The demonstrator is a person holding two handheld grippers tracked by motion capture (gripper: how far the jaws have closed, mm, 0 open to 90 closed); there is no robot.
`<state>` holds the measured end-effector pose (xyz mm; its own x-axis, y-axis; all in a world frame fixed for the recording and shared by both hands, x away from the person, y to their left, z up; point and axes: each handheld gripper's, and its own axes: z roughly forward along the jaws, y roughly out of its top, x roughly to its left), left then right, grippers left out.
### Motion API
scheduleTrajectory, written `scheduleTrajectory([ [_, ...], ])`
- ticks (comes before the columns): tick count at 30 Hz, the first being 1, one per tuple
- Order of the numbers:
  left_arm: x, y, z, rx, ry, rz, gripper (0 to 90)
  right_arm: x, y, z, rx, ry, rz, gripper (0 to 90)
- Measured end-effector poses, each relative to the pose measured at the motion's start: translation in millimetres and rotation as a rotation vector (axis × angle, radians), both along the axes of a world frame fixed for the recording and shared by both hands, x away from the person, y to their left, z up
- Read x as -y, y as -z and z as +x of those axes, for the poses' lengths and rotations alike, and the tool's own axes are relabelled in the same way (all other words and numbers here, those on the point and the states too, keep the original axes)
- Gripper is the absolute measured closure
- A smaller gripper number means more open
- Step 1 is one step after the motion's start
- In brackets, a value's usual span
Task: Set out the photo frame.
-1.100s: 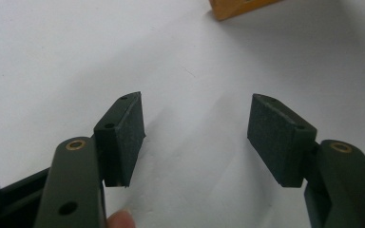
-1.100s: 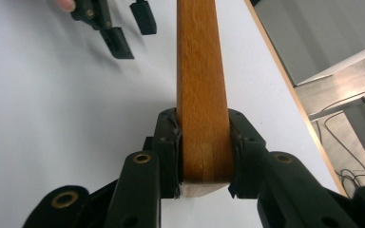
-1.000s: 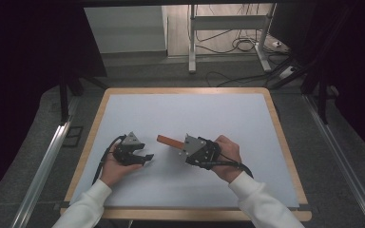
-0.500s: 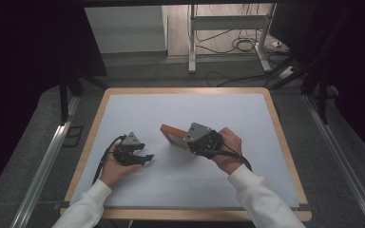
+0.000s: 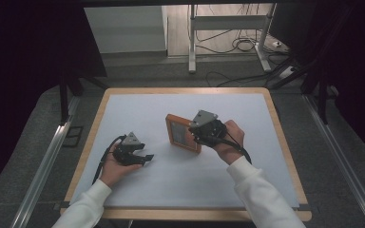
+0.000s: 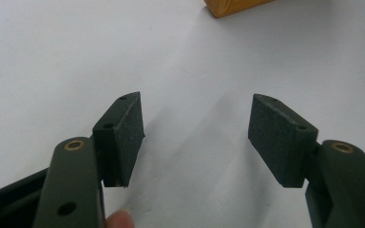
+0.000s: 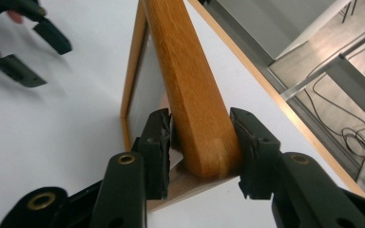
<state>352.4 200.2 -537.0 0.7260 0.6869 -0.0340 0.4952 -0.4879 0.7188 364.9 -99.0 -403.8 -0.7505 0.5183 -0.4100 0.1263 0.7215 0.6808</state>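
Frame [image 5: 183, 132]: wooden picture frame, standing tilted on the white surface [image 5: 138, 109] near its middle, one edge down, the glazed face turned toward the left hand.
Right tongs [image 7: 200, 142]: astride the frame's thick wooden rail near a corner. The jaws have just been opening with the rail between them. In the right gripper view the right pad lies against the wood and the left pad sits close beside it; I cannot tell whether they press or merely bracket the rail.
Left tongs [image 6: 195, 137]: open, nothing between the pads, low over bare surface well short of the frame, whose corner shows at the top of the left gripper view.
Step, as judged: setting the frame upright and letting go.
Risk 1: frame tips flat once the pads part, because it leans and rests on a narrow edge with no support seen behind it.
Risk 2: a pad drags the rail as the hand withdraws, sliding or twisting the frame on the smooth surface.
Risk 3: left tongs too far off to steady a fall.
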Motion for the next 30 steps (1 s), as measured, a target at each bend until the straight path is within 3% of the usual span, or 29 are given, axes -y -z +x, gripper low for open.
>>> scheduleTrajectory([
  [6,0.1,0.1,0.0,0.001,0.000,-0.002,36.2,2.6,0.2,18.3,-0.037,0.053,0.041,54.8],
  [13,0.6,0.3,-0.2,0.002,0.000,-0.003,36.1,3.3,3.8,30.9,-0.035,0.091,0.046,49.3],
  [23,0.3,-0.4,-0.5,0.003,0.000,-0.015,36.1,7.4,10.9,58.9,-0.083,0.169,0.097,40.8],
  [30,-0.2,-0.1,-0.1,0.002,0.003,-0.013,36.0,11.9,14.3,67.2,-0.095,0.188,0.122,39.3],
])
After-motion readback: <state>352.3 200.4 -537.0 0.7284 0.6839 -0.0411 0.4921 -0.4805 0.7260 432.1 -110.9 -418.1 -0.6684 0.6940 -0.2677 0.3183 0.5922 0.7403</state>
